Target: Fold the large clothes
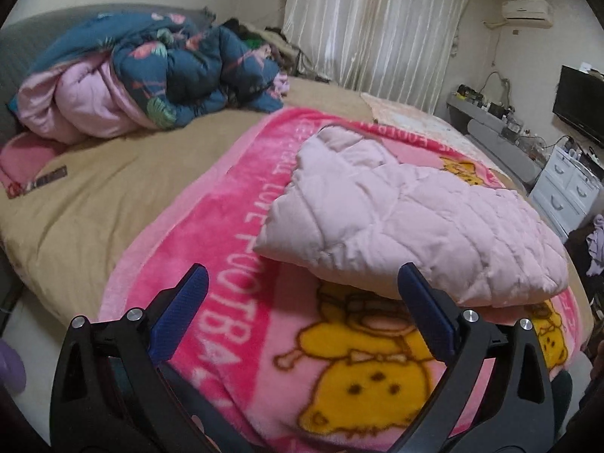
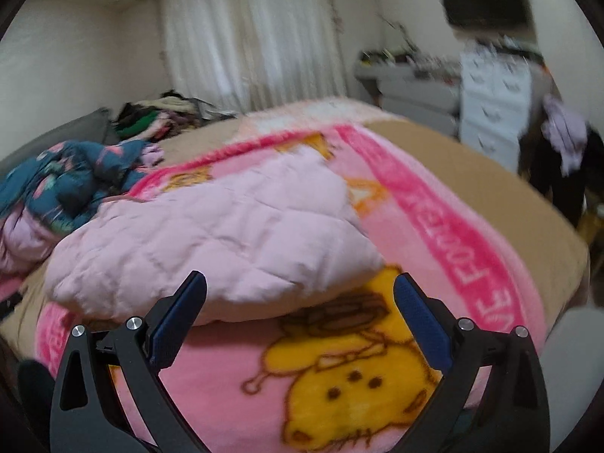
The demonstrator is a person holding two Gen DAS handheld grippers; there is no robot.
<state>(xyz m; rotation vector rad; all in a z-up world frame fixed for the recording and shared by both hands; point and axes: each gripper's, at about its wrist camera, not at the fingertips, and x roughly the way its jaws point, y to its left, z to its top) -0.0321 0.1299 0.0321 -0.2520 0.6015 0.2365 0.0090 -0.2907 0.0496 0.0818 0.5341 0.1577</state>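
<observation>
A pale pink quilted jacket point(image 1: 407, 215) lies folded into a thick bundle on a pink cartoon blanket point(image 1: 339, 370) on the bed. My left gripper point(image 1: 302, 275) is open and empty, just short of the bundle's near edge. In the right wrist view the same jacket point(image 2: 211, 234) lies on the blanket point(image 2: 377, 377), and my right gripper point(image 2: 300, 283) is open and empty at its near edge. Neither gripper touches the jacket.
A crumpled blue floral and pink duvet point(image 1: 151, 75) lies at the bed's far left on a tan sheet point(image 1: 94, 196). A pile of clothes point(image 2: 166, 113) sits by the curtain. A white drawer unit point(image 2: 494, 98), a grey shelf point(image 1: 502, 143) and a wall television point(image 1: 581, 105) stand to the right.
</observation>
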